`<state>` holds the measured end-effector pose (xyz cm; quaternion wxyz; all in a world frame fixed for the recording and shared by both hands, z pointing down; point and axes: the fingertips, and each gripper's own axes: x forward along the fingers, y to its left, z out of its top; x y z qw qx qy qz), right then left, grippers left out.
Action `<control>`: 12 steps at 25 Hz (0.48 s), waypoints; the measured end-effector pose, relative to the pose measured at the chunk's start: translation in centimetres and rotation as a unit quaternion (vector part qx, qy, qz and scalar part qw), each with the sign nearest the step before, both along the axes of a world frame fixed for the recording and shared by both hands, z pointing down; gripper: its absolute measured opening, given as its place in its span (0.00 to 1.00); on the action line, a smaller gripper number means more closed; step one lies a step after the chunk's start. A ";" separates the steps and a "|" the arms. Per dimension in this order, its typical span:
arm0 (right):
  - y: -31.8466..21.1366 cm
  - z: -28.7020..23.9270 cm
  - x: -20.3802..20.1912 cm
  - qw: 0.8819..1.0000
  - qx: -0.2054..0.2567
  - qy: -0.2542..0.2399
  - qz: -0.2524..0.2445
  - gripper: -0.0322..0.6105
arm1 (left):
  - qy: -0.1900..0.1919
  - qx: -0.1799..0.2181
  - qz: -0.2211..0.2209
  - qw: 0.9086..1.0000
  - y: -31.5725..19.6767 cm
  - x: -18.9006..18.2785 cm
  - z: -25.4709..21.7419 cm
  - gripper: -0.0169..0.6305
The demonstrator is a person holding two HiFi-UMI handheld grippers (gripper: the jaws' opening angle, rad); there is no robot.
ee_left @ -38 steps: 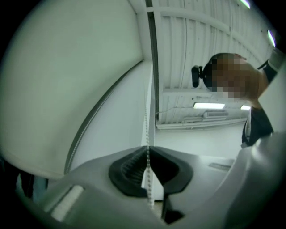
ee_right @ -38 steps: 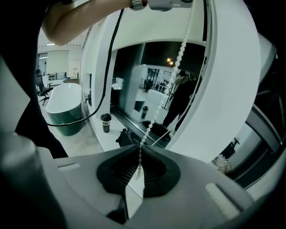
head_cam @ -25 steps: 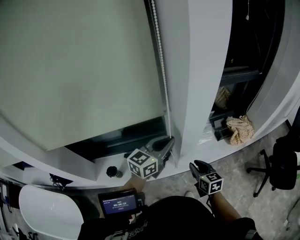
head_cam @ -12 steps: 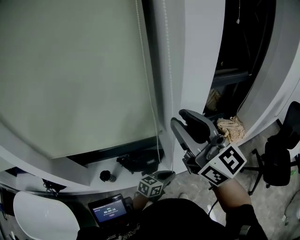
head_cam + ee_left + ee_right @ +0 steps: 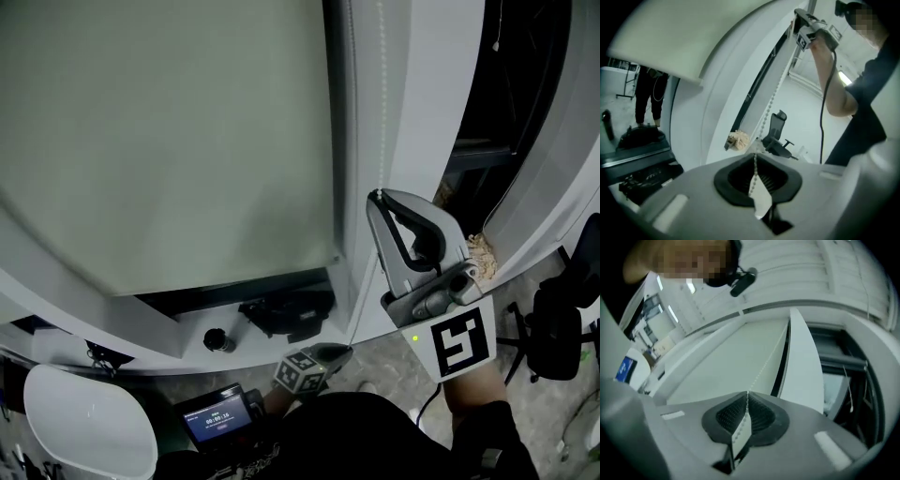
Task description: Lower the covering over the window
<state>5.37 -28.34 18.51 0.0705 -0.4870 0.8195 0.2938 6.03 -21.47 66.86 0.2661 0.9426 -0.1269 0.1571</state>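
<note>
Pulling step: hand-over-hand on the bead chain (image 5: pixel 774 101) to bring the roller blind (image 5: pixel 169 141) down. This is the regrip, not the pull itself.
Blind: fills the upper left and centre of the head view. Its hem stops just above a dark strip of uncovered window (image 5: pixel 234 289) at lower centre. I judge it mostly lowered, not finished.
Chain: hangs along the white frame at the blind's right edge, running from the upper gripper down to the lower one.
Right gripper (image 5: pixel 379 199): centre right, raised, tips pointing up. Jaws have just been closing and are now pinched together on the chain, with beads showing between the pads in its own view.
Left gripper (image 5: pixel 336 352): bottom centre, low. Jaws clamped tight on the chain's lower run.
Next move: left likely needs to let go first, then right draws down in line with the chain so the beads don't skip. I can't tell from here whether this strand is the one that lowers.
Changed vs half a second ago: right jaws stood wide apart beside the chain, now on it and higher in frame.
Changed vs a second ago: right was low at lower right, left up near the window's foot. They have swapped heights.
Hem shift: can't judge, the head camera has moved.
</note>
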 end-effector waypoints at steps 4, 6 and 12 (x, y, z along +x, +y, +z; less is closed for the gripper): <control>-1.1 3.8 1.2 0.997 -0.012 0.056 0.054 0.07 | 0.081 0.048 -0.042 0.995 -2.6 -2.6 -4.7 0.04; -1.6 7.5 2.0 0.994 -0.048 0.068 0.069 0.07 | 0.127 0.084 -0.056 0.987 -3.6 -4.8 -8.6 0.05; -1.9 20.1 2.8 0.975 -0.183 0.097 0.080 0.07 | 0.222 0.106 -0.088 0.965 -5.7 -13.7 -17.6 0.25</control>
